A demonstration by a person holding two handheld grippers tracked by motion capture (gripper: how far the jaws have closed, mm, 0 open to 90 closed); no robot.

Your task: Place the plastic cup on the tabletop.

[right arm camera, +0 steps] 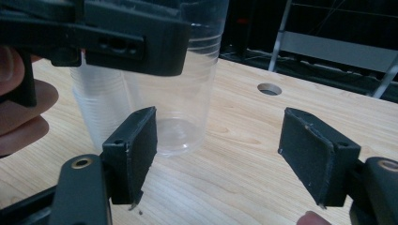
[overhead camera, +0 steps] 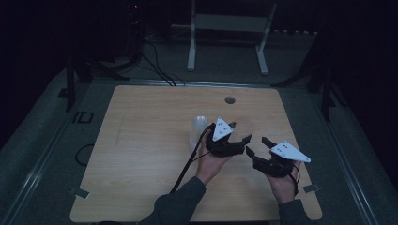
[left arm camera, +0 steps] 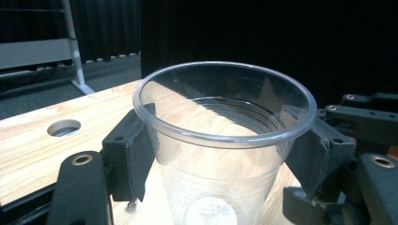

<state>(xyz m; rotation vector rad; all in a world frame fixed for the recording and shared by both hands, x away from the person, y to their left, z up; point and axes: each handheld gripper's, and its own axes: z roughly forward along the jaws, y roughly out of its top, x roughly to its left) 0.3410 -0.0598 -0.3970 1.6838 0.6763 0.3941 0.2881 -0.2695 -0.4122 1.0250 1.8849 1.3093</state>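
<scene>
The clear cup [left arm camera: 220, 154], light, thin-walled and easily crushed, stands mid-table pinched just under its rim by the left gripper [left arm camera: 220, 164], best held gently there, while the right gripper [right arm camera: 230, 159], fingers spread empty, waits just right.

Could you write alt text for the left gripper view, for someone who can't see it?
A clear plastic cup stands upright on a light wooden table, clasped just below its rim between the two black pads of the left gripper. A round hole in the tabletop lies to the left; beyond is dark.
</scene>
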